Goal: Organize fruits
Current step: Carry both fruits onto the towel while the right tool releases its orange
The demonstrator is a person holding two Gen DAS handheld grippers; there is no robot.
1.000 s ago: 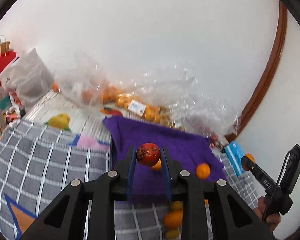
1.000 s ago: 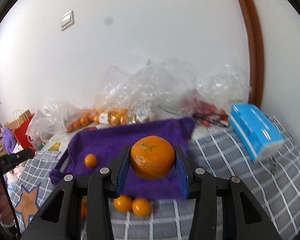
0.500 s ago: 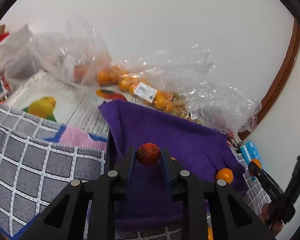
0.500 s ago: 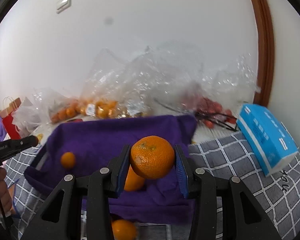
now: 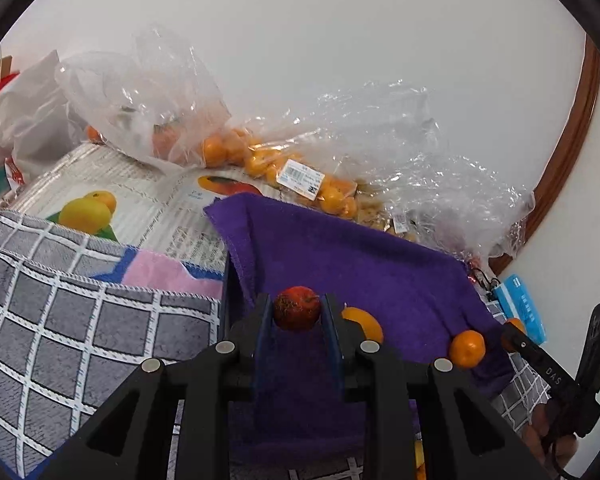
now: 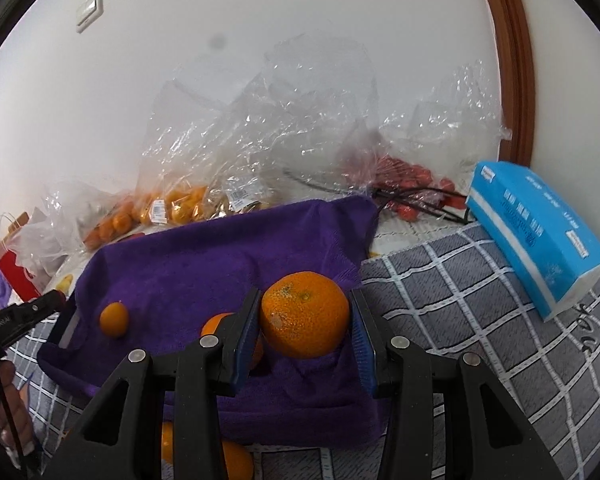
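A small red fruit (image 5: 297, 308) is clamped in the left gripper (image 5: 296, 320), a large orange (image 6: 304, 314) in the right gripper (image 6: 304, 332), both over the purple towel (image 5: 364, 264); each should be lowered onto cloth, clear of the mandarin (image 6: 114, 319) at nine o'clock, before release

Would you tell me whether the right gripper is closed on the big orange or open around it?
Closed on it: in the right wrist view both blue pads of the right gripper press the sides of the big orange, held above the purple towel.
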